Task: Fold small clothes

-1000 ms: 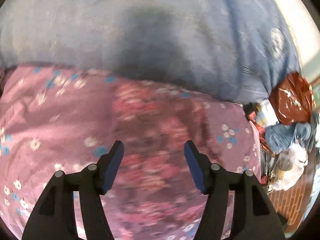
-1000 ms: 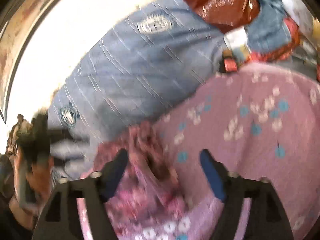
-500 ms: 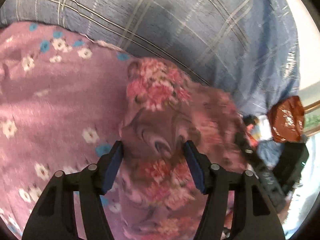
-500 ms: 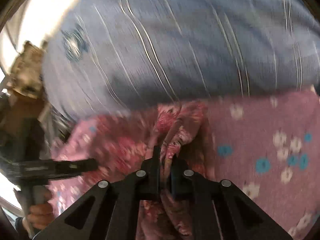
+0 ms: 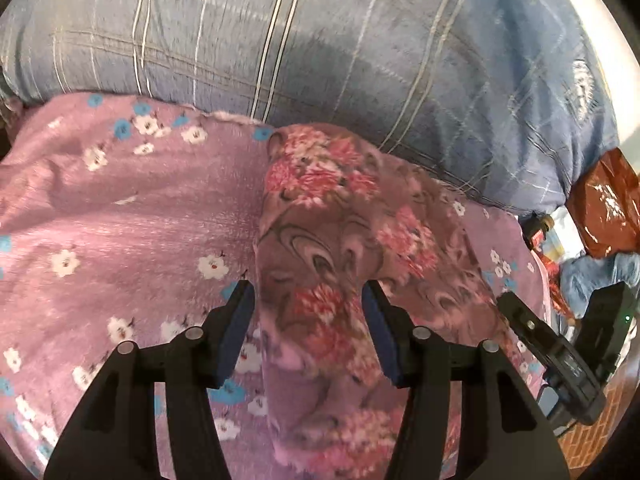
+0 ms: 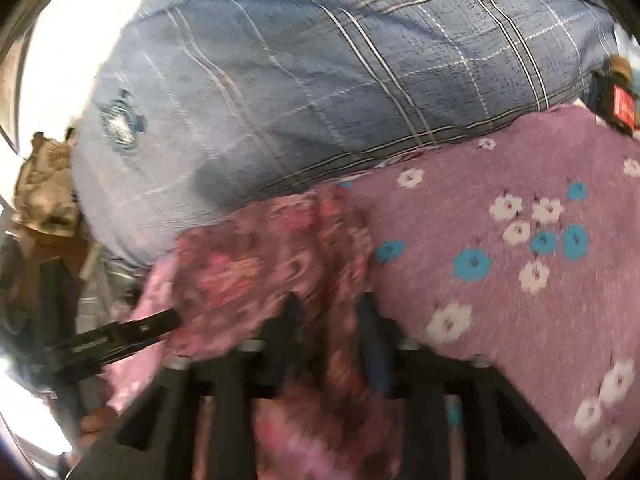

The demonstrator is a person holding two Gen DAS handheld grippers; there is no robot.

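The right hand-held gripper [image 6: 328, 320], clamped on the garment [image 5: 332, 248] half a second ago, has just been opening and now stands released astride a fabric ridge. The left hand-held gripper [image 5: 308, 308], closing slightly, straddles the garment's edge ungripped. The garment lies on the purple blanket [image 5: 120, 220]. Likely mid-fold; next, regrip an edge.
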